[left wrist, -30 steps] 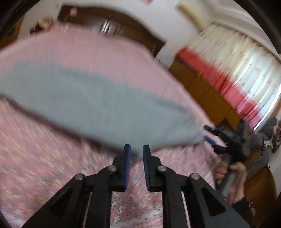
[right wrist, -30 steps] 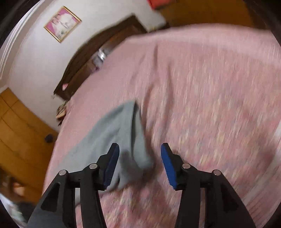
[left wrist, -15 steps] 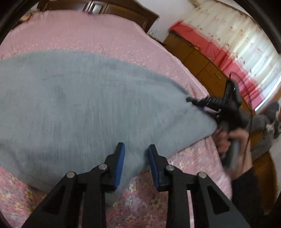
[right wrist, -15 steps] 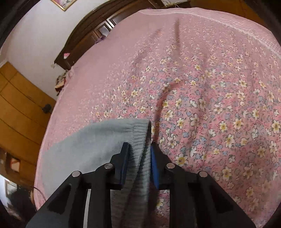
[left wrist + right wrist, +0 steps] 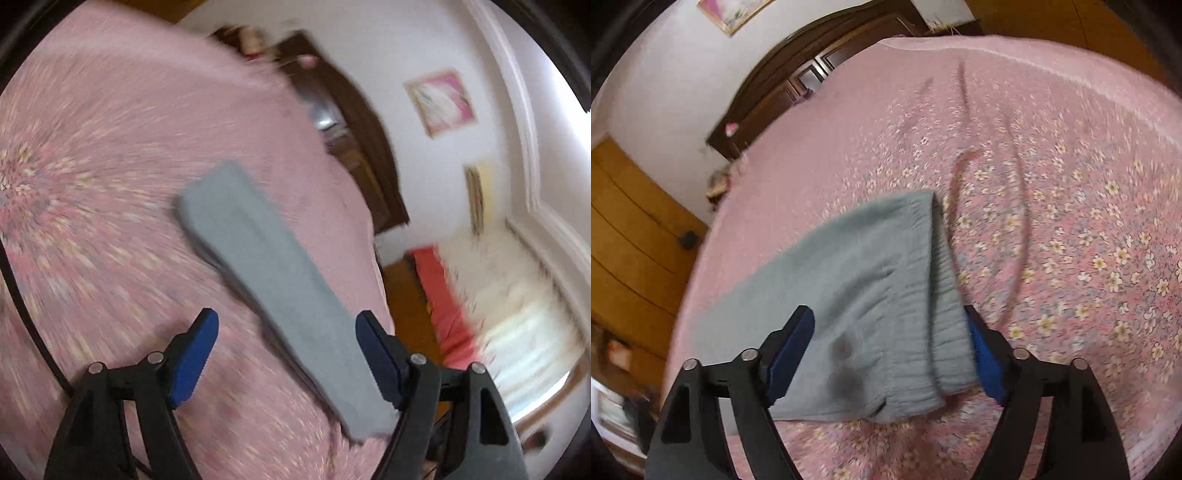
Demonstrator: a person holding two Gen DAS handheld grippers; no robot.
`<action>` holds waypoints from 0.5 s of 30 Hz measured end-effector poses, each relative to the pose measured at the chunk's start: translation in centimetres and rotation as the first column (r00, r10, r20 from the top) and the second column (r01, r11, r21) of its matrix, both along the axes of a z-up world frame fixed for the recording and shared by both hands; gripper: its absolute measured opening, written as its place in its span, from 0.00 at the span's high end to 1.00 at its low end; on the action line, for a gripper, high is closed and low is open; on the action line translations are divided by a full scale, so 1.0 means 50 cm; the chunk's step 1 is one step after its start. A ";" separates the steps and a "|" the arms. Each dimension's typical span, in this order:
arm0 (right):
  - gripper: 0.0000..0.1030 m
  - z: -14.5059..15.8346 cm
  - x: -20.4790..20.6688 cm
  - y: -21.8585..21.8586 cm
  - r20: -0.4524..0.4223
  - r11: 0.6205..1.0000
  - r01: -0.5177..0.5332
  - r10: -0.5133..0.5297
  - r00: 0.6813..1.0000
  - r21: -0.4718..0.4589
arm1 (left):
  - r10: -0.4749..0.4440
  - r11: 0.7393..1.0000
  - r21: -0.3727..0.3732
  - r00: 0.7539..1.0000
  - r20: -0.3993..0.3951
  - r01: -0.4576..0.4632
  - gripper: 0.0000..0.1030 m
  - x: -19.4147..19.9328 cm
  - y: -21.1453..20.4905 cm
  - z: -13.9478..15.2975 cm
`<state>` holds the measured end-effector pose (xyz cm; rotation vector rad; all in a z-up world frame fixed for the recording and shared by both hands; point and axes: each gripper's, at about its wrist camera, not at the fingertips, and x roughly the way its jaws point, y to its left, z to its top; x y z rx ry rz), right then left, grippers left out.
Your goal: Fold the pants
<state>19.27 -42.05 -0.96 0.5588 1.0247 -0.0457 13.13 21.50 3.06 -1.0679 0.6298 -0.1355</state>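
Since half second ago: both grippers let go of pants, jaws now opening. Left gripper (image 5: 284,356) released, pads clear of cloth. Right gripper (image 5: 892,354) released over ribbed waistband. Grey pants (image 5: 857,295) lie flat on pink floral bedspread (image 5: 1052,192).

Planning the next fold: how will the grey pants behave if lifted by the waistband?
The grey pants look like soft knit lying limp on the floral bedspread, so they will probably droop and sag. The ribbed waistband seems thicker, likely giving a firmer grip. Fuzzy fabric probably won't slip.
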 end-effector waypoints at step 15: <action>0.19 0.027 0.005 -0.034 -0.083 0.988 -0.101 0.092 0.992 -0.113 | 0.055 0.991 0.128 0.987 -0.152 -0.035 0.51 0.164 0.014 -0.075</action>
